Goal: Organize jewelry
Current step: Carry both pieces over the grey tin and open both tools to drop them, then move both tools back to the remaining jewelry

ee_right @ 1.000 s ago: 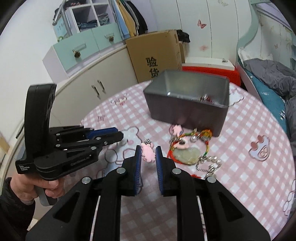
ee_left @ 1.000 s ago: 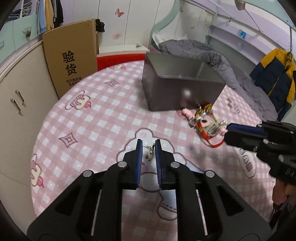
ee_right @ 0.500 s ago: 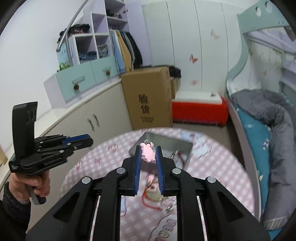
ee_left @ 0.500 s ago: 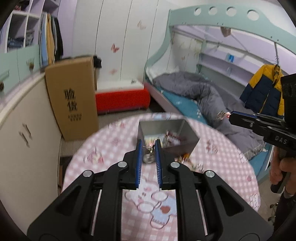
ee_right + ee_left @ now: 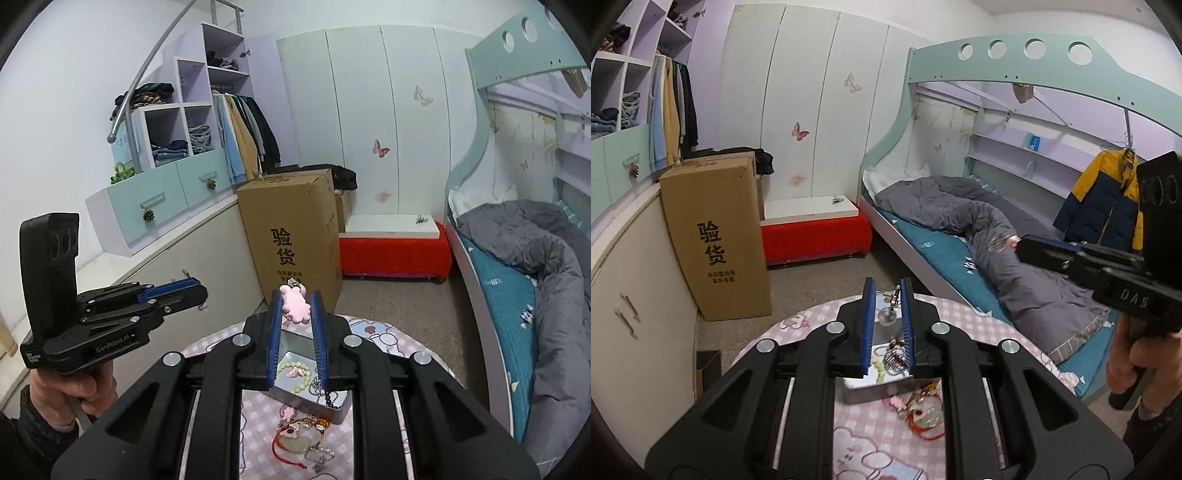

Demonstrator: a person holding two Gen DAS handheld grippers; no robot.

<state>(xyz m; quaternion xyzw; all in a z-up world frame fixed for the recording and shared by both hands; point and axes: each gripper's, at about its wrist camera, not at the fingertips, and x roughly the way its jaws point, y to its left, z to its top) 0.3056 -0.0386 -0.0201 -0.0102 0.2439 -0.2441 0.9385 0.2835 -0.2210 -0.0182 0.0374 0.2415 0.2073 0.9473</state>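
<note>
My left claw (image 5: 887, 295) pinches an earring (image 5: 891, 306), my right claw (image 5: 296, 303) a pink charm (image 5: 294, 303), above the part-filled tin (image 5: 334, 404); a tangle (image 5: 303, 437) waits on the table (image 5: 406, 424).

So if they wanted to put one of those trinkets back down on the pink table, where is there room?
Bare pink checked tablecloth shows nearest the camera, below the tangle of red cord and beads. More lies beyond the grey metal tin, by the cartoon print. Between tin and tangle is crowded, and the tin already holds bracelets.

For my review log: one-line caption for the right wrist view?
Right gripper holds pink charm above open metal tin.
</note>
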